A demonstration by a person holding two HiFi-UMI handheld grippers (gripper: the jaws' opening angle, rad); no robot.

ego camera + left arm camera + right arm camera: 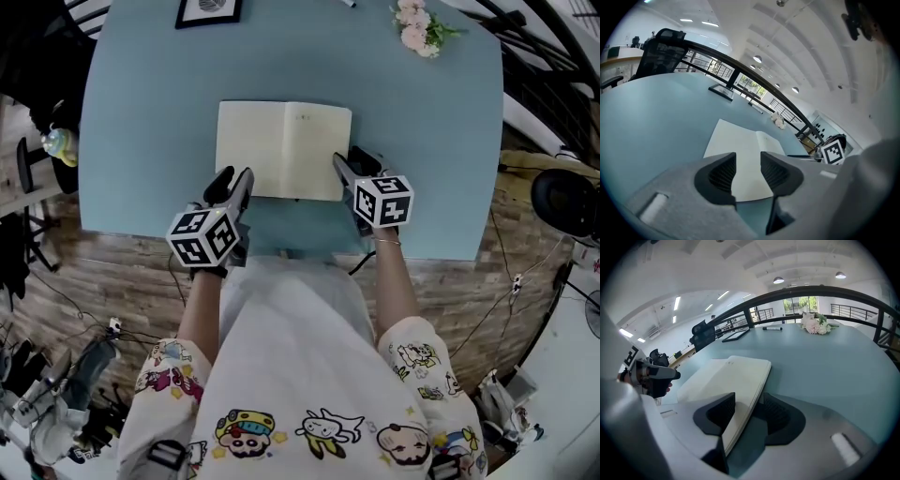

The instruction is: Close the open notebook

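Observation:
An open notebook [281, 150] with cream pages lies flat on the blue table [150, 141]. My left gripper [234, 178] hovers by its near left corner, jaws apart with nothing between them; in the left gripper view the notebook [740, 145] lies just beyond the gripper [748, 164]. My right gripper [349, 164] is at the notebook's right side. In the right gripper view the right edge of the page stack [754, 385] runs between the jaws of the gripper [749, 408], which stand wide and do not press on it.
A framed picture [208, 11] and a bunch of pale flowers [419, 26] sit at the table's far edge, with a pen [772, 328] between them. The table's near edge [281, 248] is just behind the grippers. A dark chair [663, 51] stands at the far left.

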